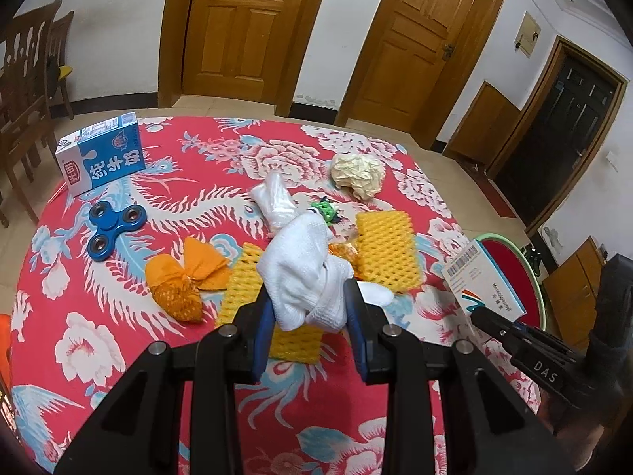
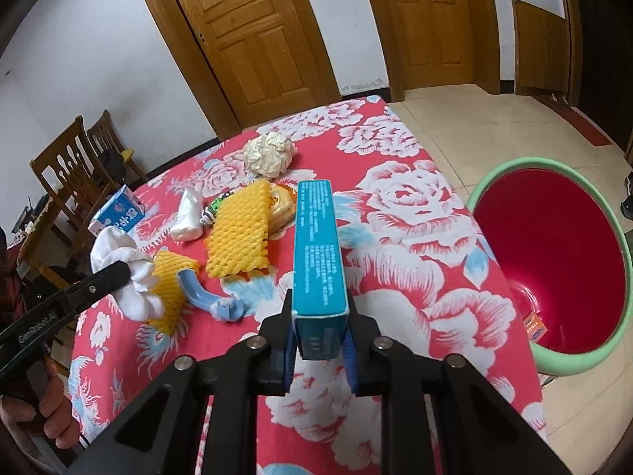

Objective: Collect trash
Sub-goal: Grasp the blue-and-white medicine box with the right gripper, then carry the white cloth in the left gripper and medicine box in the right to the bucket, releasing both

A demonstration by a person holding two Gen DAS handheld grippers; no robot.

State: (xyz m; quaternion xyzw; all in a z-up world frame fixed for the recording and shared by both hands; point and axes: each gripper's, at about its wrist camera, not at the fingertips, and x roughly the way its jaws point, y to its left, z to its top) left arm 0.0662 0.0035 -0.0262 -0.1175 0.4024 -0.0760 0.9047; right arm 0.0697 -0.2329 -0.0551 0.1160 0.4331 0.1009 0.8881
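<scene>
We note the counter [image 2: 455, 261] under its red floral cloth, with the red bin [image 2: 554, 261] standing on the floor just off its edge, to the right of the right gripper [image 2: 319, 340]. That gripper's fingers [image 2: 349, 356] pinch the near end of a teal box [image 2: 316, 245], long axis running forward, so we judge the right hand nearer the bin. The left gripper [image 1: 310, 312] pinches a white cloth [image 1: 304, 273] above the litter.

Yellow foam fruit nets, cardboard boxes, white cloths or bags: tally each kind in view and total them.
Yellow foam fruit nets: 2
Cardboard boxes: 2, a blue milk carton and a teal box in the right tool
White cloth in the left tool, white plastic bag: 2
Total: 6
</scene>
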